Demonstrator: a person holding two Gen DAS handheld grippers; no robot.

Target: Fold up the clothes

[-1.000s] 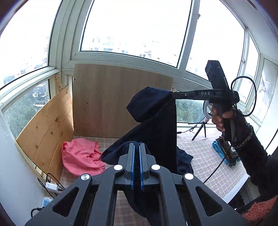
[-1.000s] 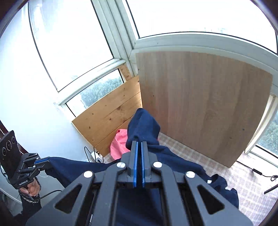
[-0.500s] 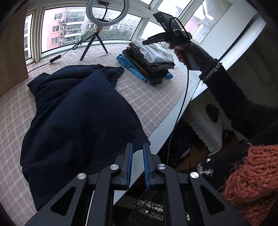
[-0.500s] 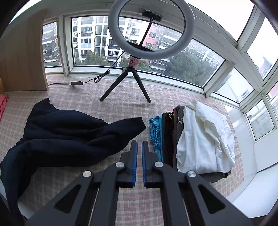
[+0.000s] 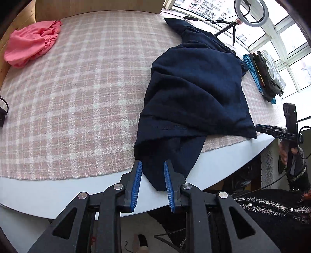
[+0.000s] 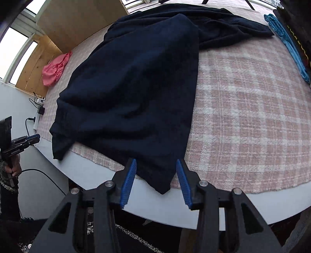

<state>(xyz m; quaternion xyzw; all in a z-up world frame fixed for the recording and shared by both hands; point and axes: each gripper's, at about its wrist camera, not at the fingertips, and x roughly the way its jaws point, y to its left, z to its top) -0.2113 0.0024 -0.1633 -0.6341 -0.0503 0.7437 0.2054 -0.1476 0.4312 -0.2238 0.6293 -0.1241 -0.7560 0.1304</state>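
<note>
I am looking down both wrist cameras at the bench (image 5: pixel 77 87), which is wearing a pink plaid cloth (image 6: pixel 243 116). The navy garment (image 5: pixel 194 87) is lying spread across it, bunched and creased, with its near hem drooping over the front edge of the bench.

My left tool (image 5: pixel 152 183) is standing with its blue pads apart; a hanging point of the navy garment is sitting between them, but the pads are not pressing on it. My right tool (image 6: pixel 156 182) is likewise spread wide, and another corner of the same garment is dangling between its pads without being pinched. In the left view I am seeing the right tool off to the side at the bench edge, held in a hand (image 5: pixel 285 153) with a dark knitted sleeve (image 5: pixel 299 175).

A crumpled pink garment (image 5: pixel 31 44) is resting at the far corner, well apart from the navy one, near the wooden boards (image 6: pixel 58 31). A stack of folded clothes (image 5: pixel 266 74) is sitting at the far right end of the bench, just beside the navy garment's sleeve. A ring light on a tripod (image 5: pixel 250 9) is standing by the windows beyond it. A power strip (image 6: pixel 38 112) is lying at the left end.
</note>
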